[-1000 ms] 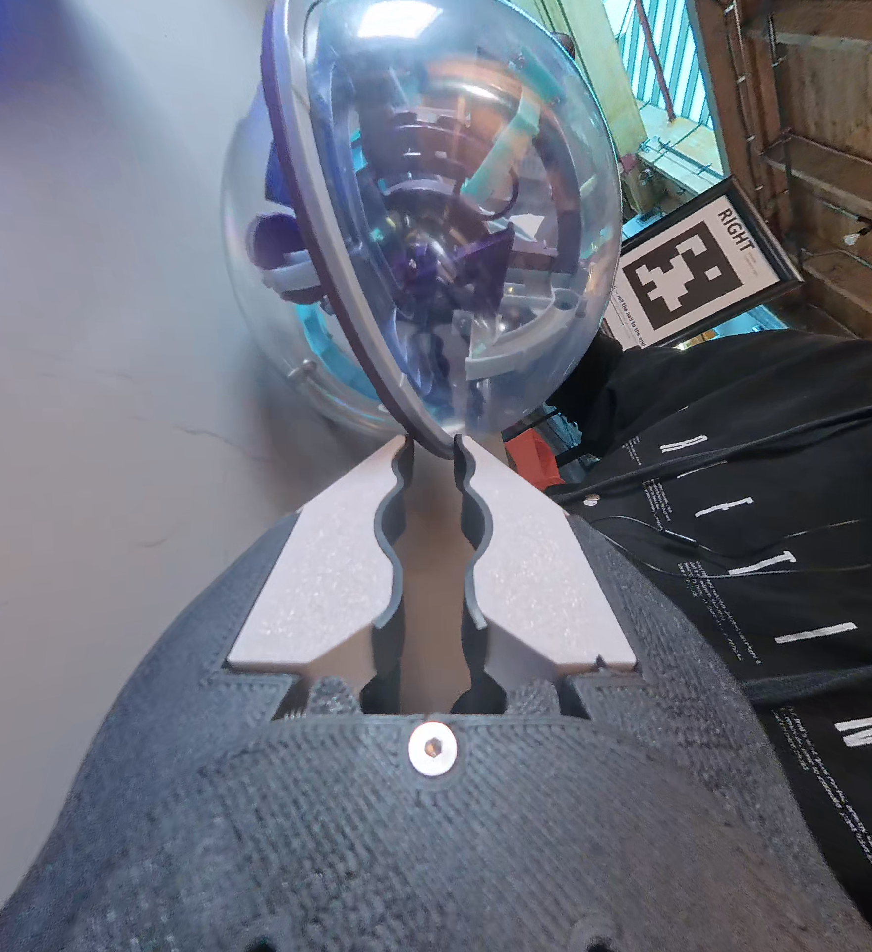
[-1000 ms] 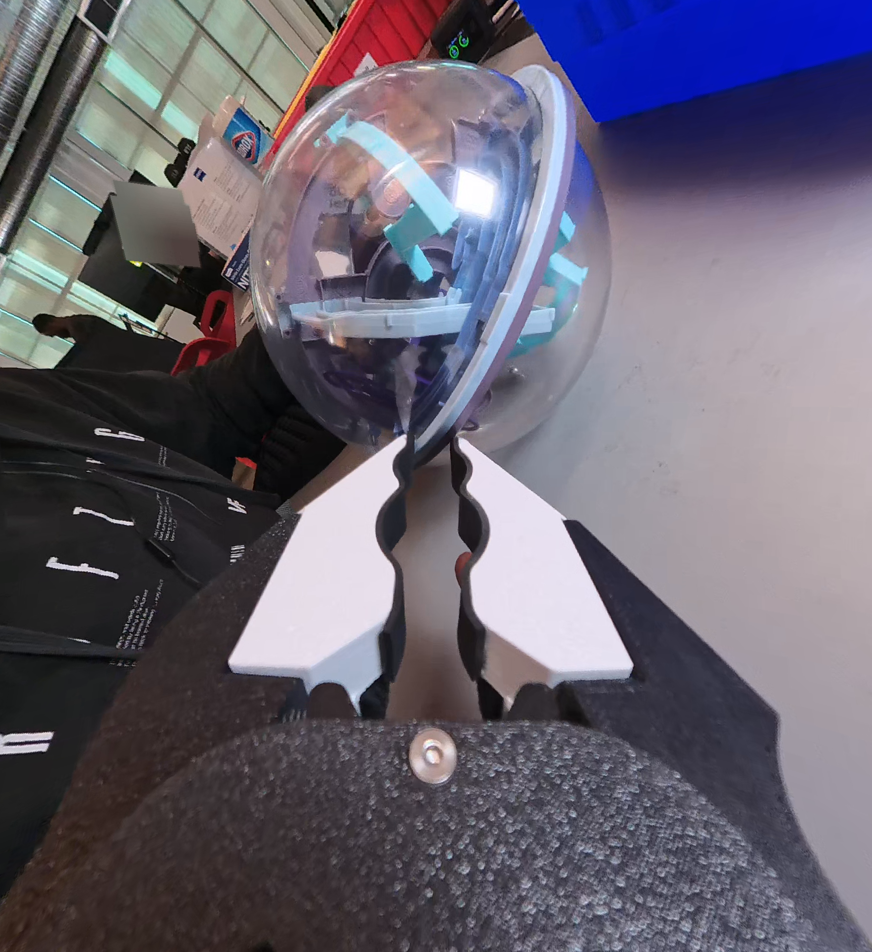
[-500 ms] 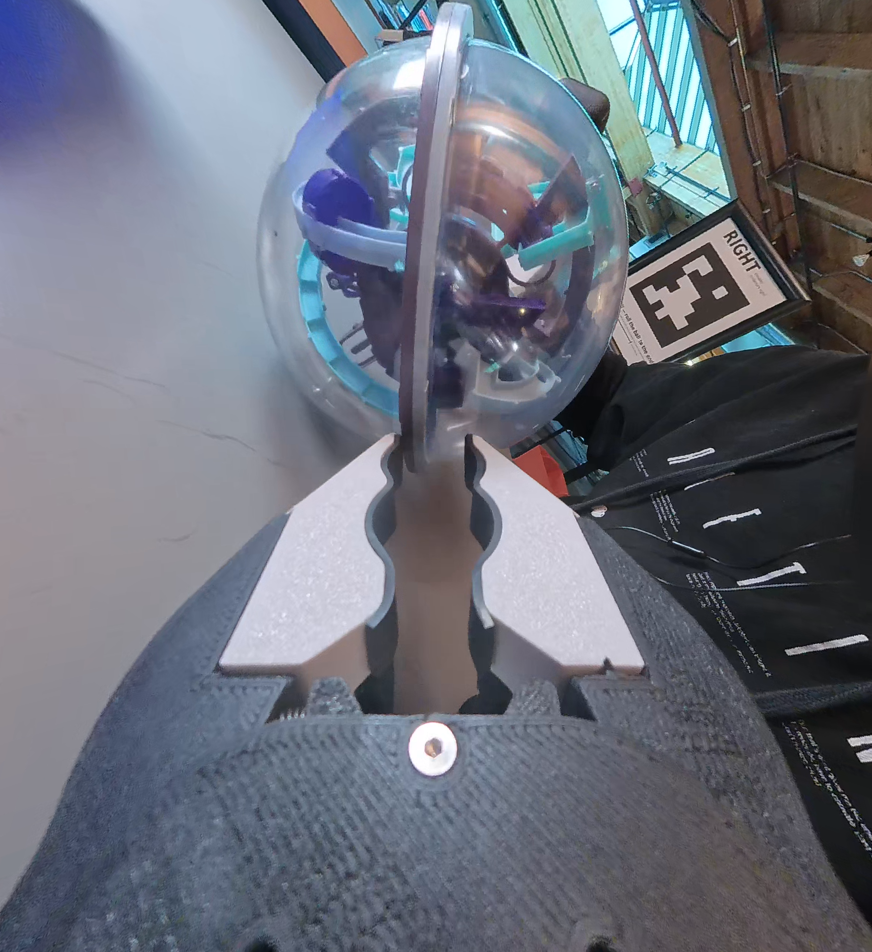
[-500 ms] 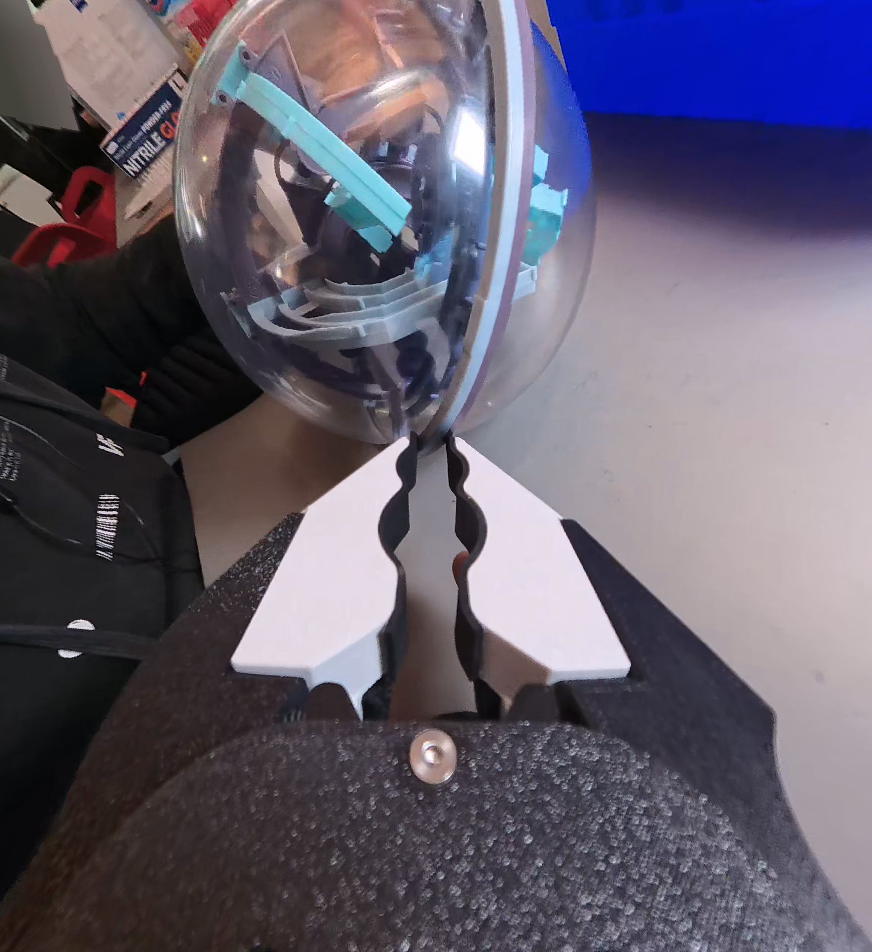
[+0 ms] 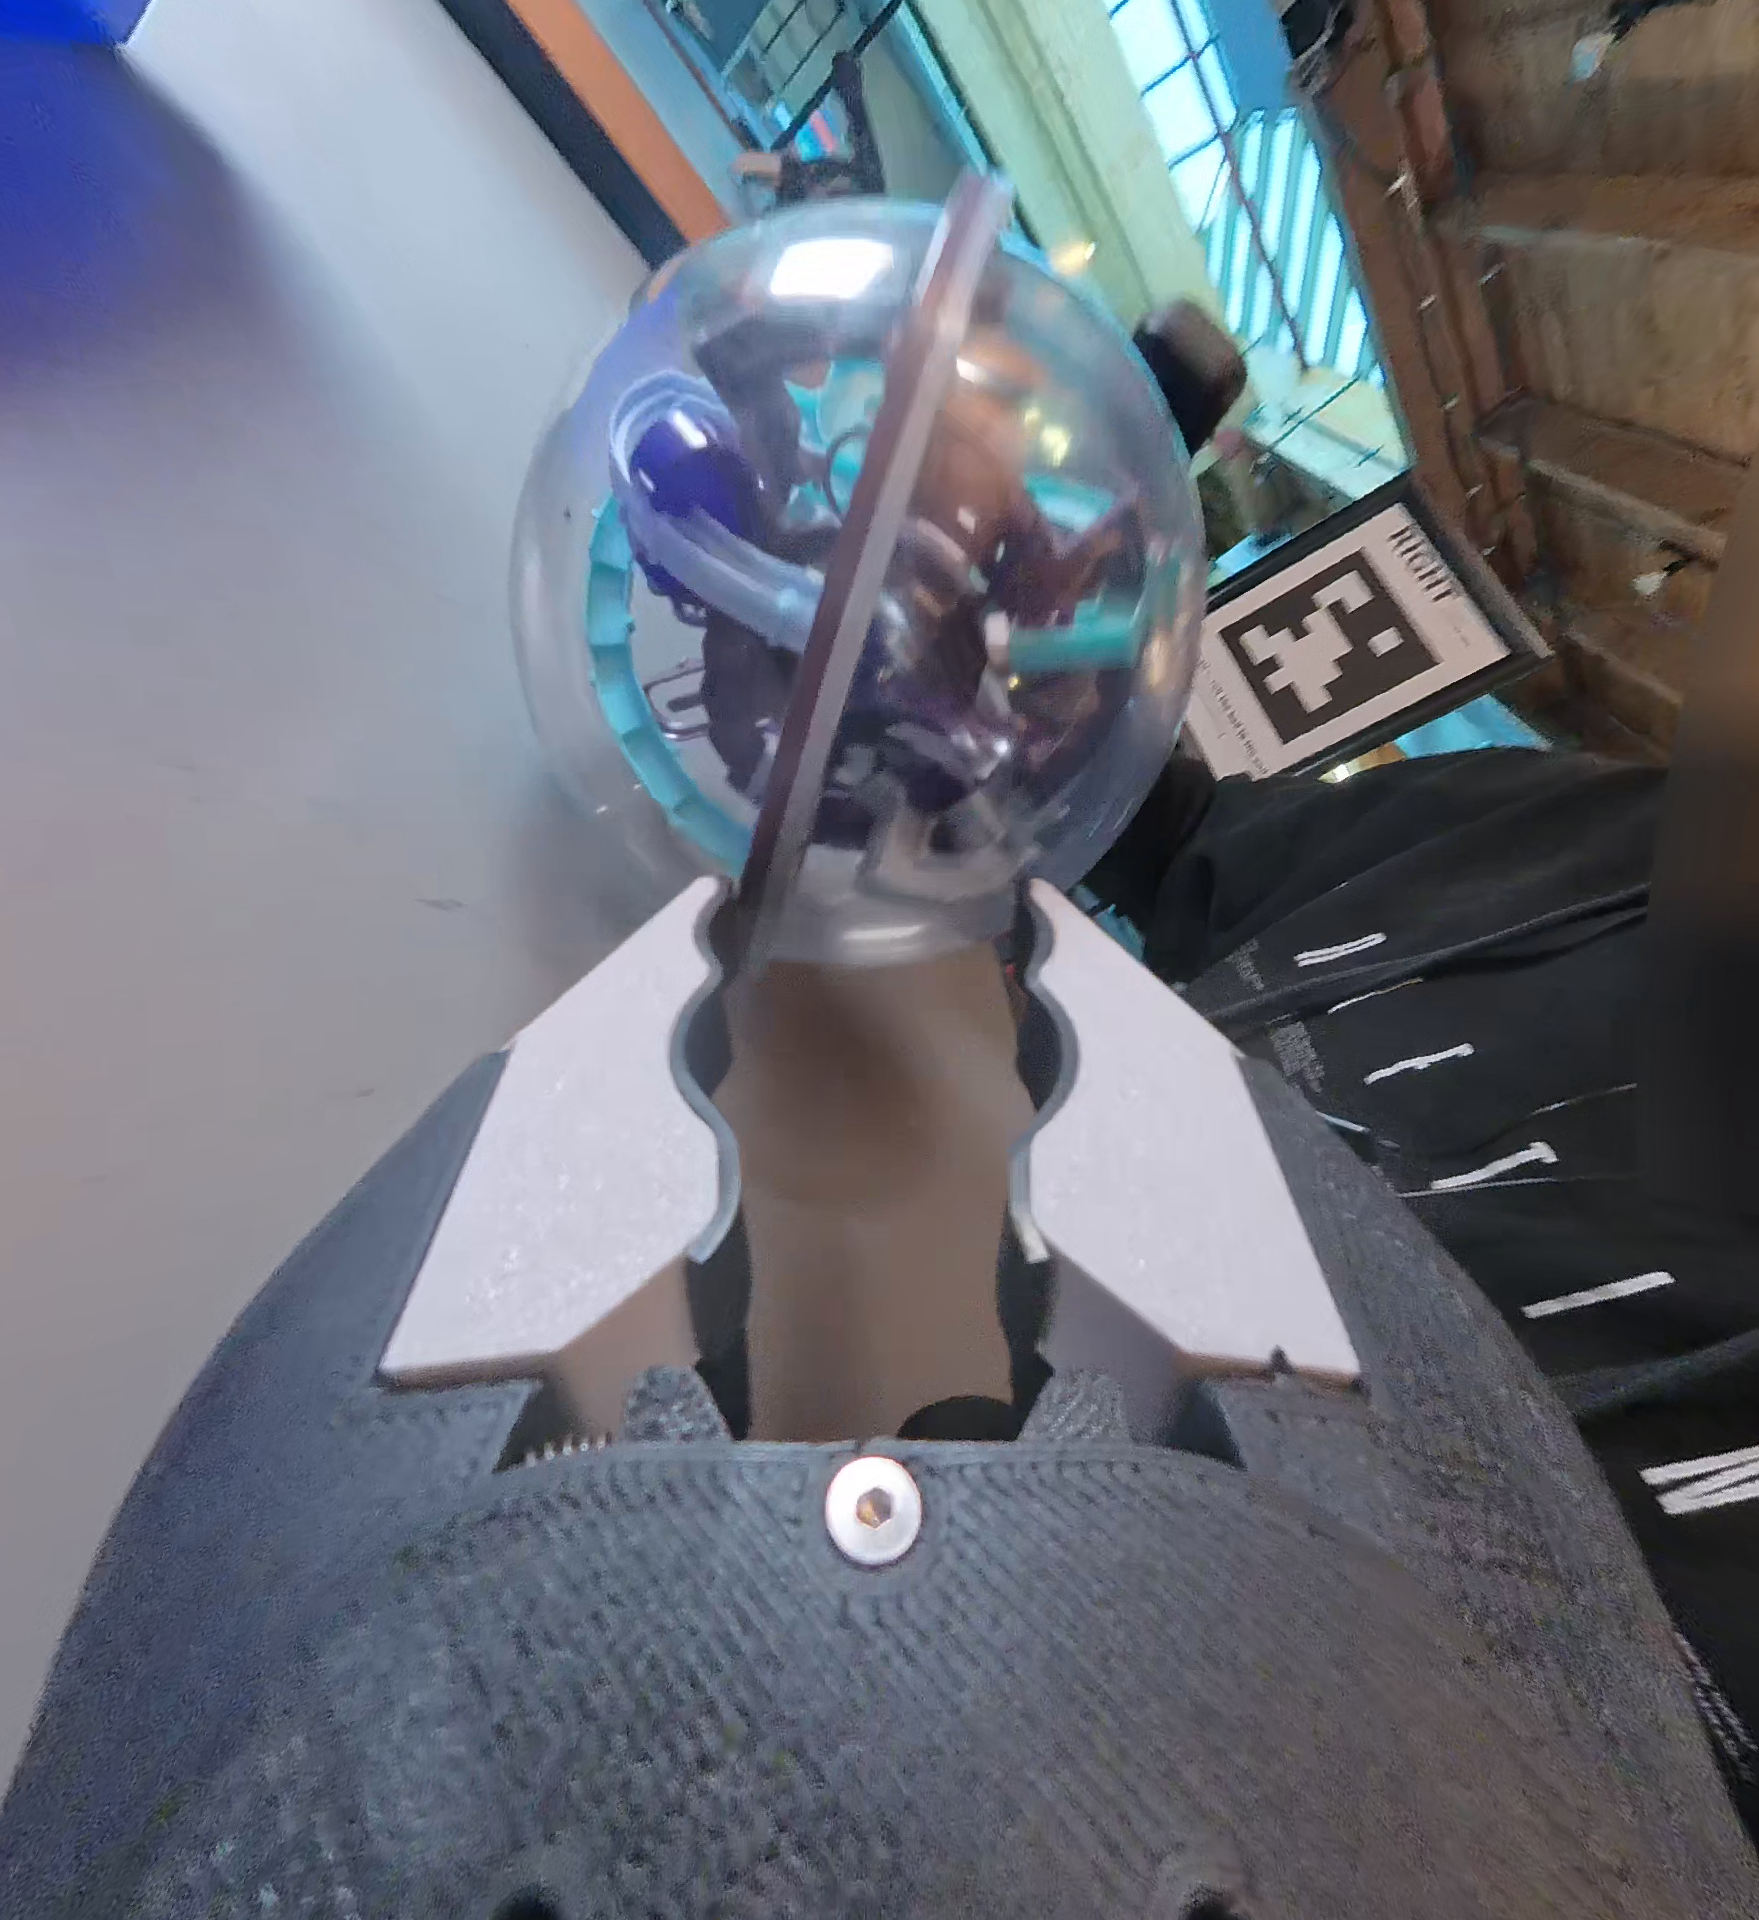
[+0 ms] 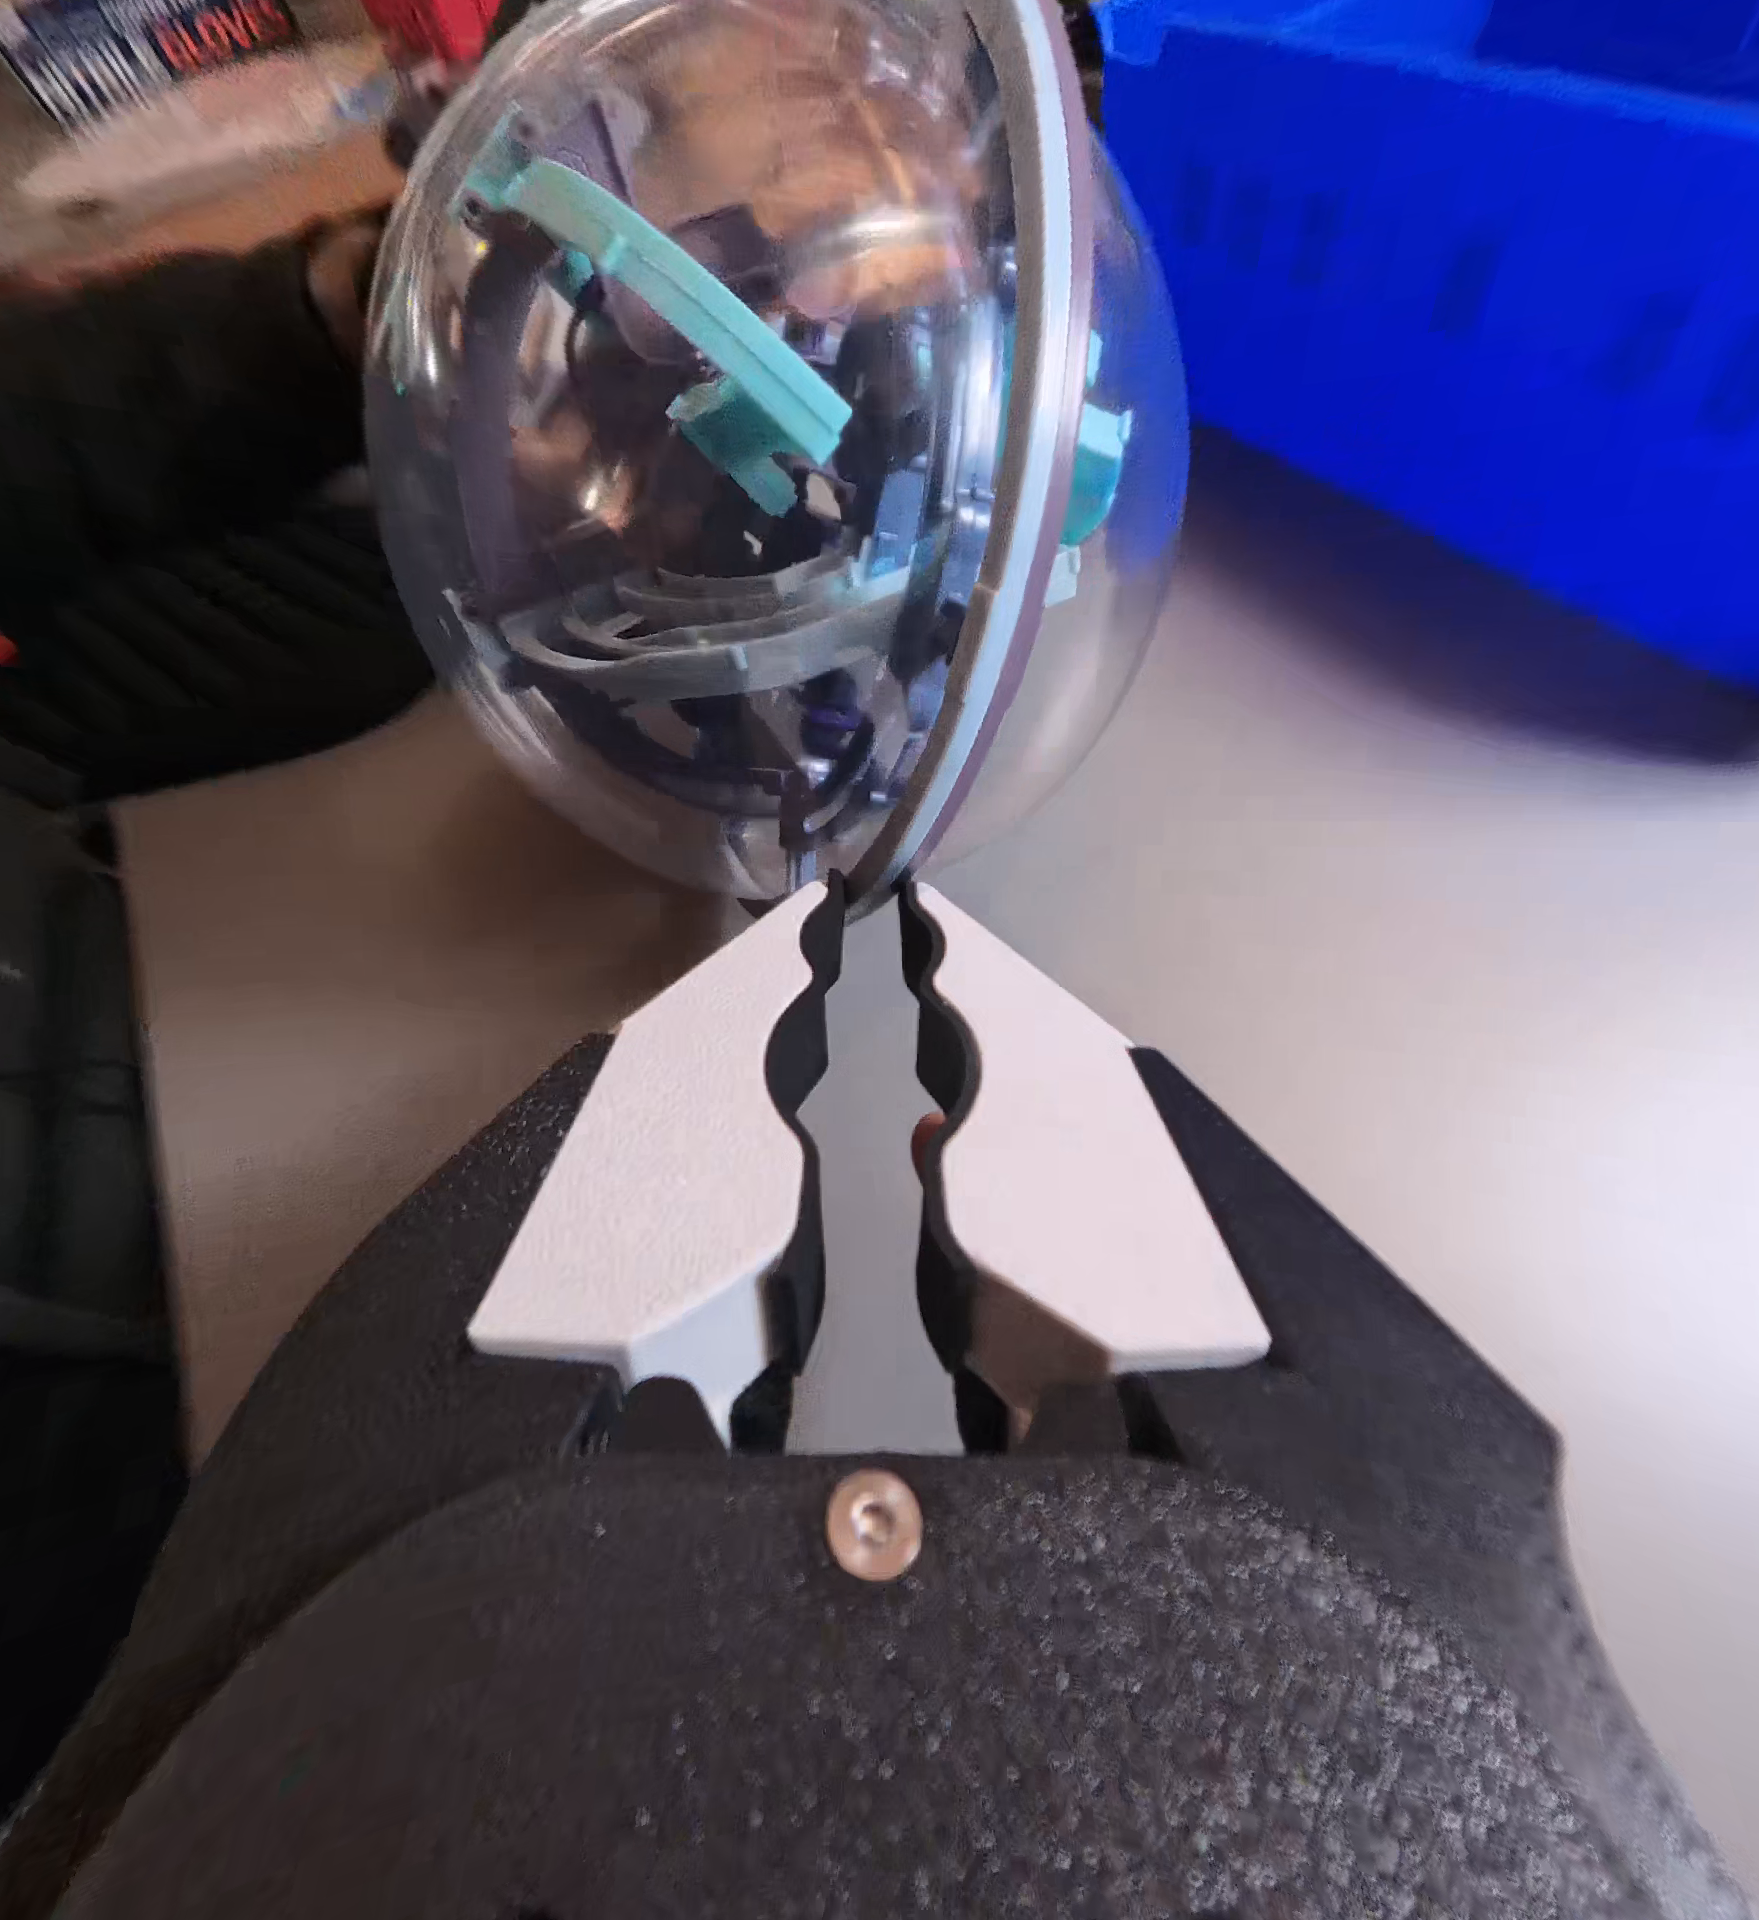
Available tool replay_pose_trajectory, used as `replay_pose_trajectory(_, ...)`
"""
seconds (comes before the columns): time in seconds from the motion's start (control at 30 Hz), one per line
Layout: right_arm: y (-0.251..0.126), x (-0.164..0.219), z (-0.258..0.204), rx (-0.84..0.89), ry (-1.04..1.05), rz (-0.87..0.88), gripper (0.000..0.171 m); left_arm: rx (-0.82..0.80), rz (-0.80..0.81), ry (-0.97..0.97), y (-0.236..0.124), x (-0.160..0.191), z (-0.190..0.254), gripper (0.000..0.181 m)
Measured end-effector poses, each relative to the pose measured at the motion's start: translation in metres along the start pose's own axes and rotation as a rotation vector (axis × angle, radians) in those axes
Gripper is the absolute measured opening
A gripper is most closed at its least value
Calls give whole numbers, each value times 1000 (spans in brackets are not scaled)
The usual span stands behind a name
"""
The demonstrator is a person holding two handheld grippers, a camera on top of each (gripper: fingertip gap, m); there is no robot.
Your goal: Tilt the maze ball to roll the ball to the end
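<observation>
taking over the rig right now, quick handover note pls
Left gripper: jaws open, spread either side of the near end of the maze ball; its rim sits by one jaw, unclamped.
Right gripper: jaws shut on the maze ball's rim, the only grip on it.
Maze ball: over the grey table, rim steeply tilted; blue bin behind it.
Done: unclear, the small ball inside cannot be picked out among the tracks.
Left: probably regrip with the left, then tilt until the ball reaches the end.

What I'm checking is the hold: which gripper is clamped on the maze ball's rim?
The right gripper: its jaws pinch the rim of the maze ball. The left gripper stands spread wide, gripping nothing.
</observation>
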State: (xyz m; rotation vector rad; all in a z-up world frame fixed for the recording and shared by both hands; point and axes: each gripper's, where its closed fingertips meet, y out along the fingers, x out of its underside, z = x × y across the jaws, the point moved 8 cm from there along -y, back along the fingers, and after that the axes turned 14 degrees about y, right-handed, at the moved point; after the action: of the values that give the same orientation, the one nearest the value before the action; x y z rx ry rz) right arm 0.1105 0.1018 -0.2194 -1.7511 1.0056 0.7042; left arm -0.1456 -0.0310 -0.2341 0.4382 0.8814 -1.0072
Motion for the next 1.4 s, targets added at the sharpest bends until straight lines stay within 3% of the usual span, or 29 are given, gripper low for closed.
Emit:
replay_pose_trajectory(0.17, -3, -9, -18, 210, -541, 133, 7, 82, 172, -47, -12, -17, 9, 83)
replay_pose_trajectory(0.33, 1, -6, -32, 556, -1236, 254, 6, 107, 225, -43, -14, -23, 15, 71)
replay_pose_trajectory(0.53, 4, 7, -35, 606, -1371, 284, 0, 51, 157, 7, -15, -17, 11, 63)
replay_pose_trajectory(0.67, -1, 10, -32, 544, -1222, 254, 4, 32, 125, -15, -18, -11, 5, 59)
replay_pose_trajectory(0.9, -31, 6, -62, -171, -162, -4, 78, 70, 119, 1, -11, -7, 18, 50)
replay_pose_trajectory(1.07, -17, 12, -73, -203, -37, -13, 22, 101, 148, 1, -6, -12, 23, 37)
replay_pose_trajectory(1.17, -13, 6, -56, -262, 164, 22, 5, 54, 177, -18, -11, -13, 18, 26)
replay_pose_trajectory(1.27, -7, 1, -36, -308, 383, 50, 5, 34, 177, -23, -16, -12, 16, 24)
replay_pose_trajectory(1.4, -7, 0, -16, -303, 584, 106, 28, 6, 184, -29, -20, -11, 14, 20)
